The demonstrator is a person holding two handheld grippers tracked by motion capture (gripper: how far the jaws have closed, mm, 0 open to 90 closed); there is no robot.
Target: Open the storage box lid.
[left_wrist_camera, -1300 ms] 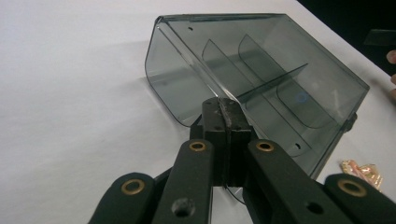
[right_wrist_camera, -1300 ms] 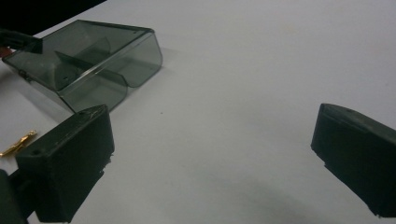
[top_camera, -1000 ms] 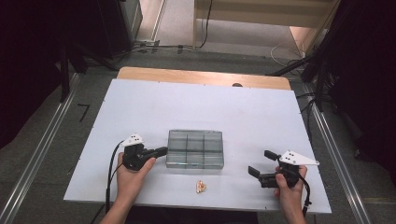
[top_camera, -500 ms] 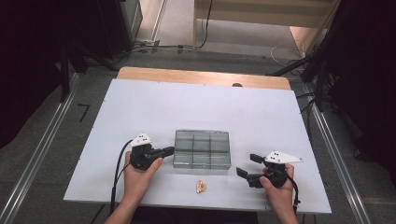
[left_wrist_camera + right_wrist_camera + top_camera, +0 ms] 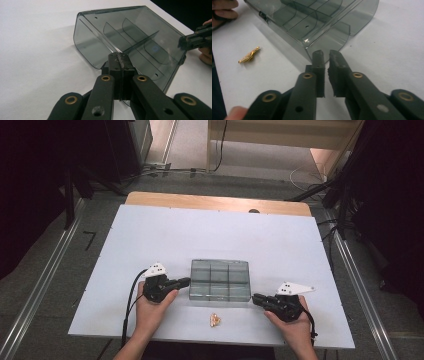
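While seen from above, smoky clear divided box [image 5: 220,280] lying near the middle of the white worktop [image 5: 150,230], toward the person's edge, partitioned into small compartments. Left gripper [image 5: 184,281] held in the left hand [image 5: 150,307], touching the box's left end. Along that gripper's own view, jaws pressed together on the thin edge of the box's near wall [image 5: 100,52], no gap visible between them. Right gripper [image 5: 256,297] held in the right hand [image 5: 295,325], tips just beside the box's right front corner. In the right gripper view, jaws parted by a narrow slit, nothing between them, corner of the box [image 5: 329,37] just past the tips; touching or not, cannot tell. Small gold-coloured object [image 5: 215,320] lying on the worktop in front of the box, between the two hands, apart from both grippers. Same piece [image 5: 249,55] lying flat to the left in the right gripper view.
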